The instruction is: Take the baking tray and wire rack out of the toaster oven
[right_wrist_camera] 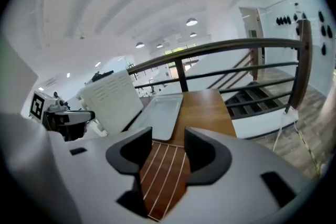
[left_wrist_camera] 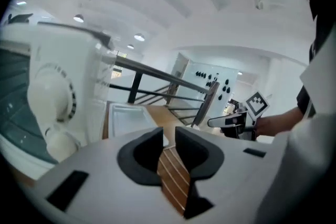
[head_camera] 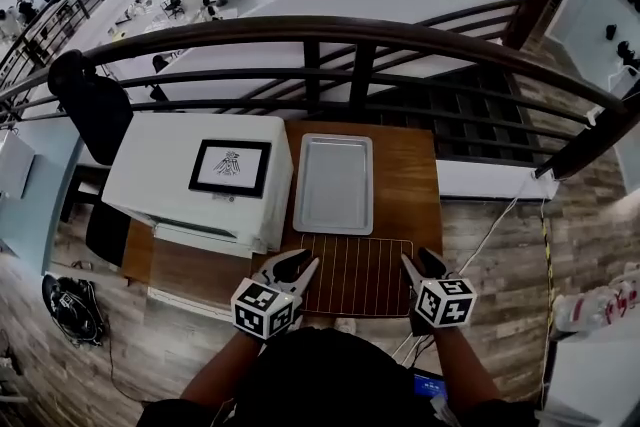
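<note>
Both task pieces sit outside the oven. The tray lies flat on the counter, just right of the oven. The rack lies flat off the oven's front right corner, on the person's side of the tray. Its far edge is at or just short of the tray's near rim; contact is not readable. Its near edge runs close to the counter's edge.

The left claw hangs over the rack corner nearest the oven. Its jaws are a narrow slit apart and empty, with rack wires showing below through the gap. The right claw hangs over the rack corner farthest from the oven, jaws wider apart and also empty.

Judgement: removal looks complete. I cannot tell whether the oven door is shut.

Risks from here:
- The rack is light and near the counter's edge. A claw dropping or sweeping back toward the person could hook a wire and drag it off onto the floor.
- A jaw tip slipping between wires would snag, so lifting away would flip or skate the rack.
- A push on the rack away from the person would drive it into the tray. The tray could then slide toward the railing beyond the oven's far side, where there is open space below.
- A left claw swinging sideways could knock the oven's corner.
</note>
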